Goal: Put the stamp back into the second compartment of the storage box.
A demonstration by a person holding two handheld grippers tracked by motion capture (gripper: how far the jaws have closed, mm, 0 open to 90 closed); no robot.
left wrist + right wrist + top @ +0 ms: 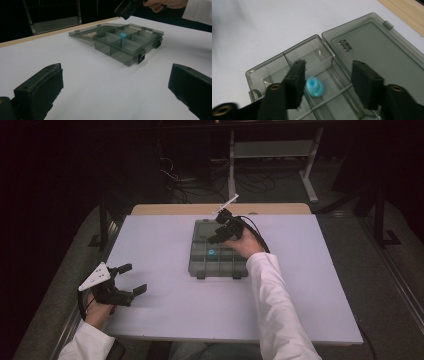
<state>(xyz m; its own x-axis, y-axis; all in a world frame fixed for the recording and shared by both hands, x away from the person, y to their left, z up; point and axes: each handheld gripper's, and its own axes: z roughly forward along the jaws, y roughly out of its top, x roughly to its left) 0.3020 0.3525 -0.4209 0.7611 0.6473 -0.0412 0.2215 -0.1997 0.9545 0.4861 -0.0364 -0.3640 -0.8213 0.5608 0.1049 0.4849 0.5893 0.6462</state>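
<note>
A: Status, near to far?

B: Near left: left gripper (129,281) idle over white table (165,310), jaws wide, nothing between. Mid-table: smoky translucent plastic compartment box (218,267), hinged lid (205,228) flat open on far side.

A: Part?

B: Small round blue plastic piece (314,87) lying in a middle compartment, loose. Right gripper (327,83) hovering just above box, jaws partly open, pads clear of piece.

A: Progress?

B: Looks like drop-off done. Left, likely: pull right gripper clear, swing lid over, snap black front latches (141,58). Other compartments empty as far as visible.
</note>
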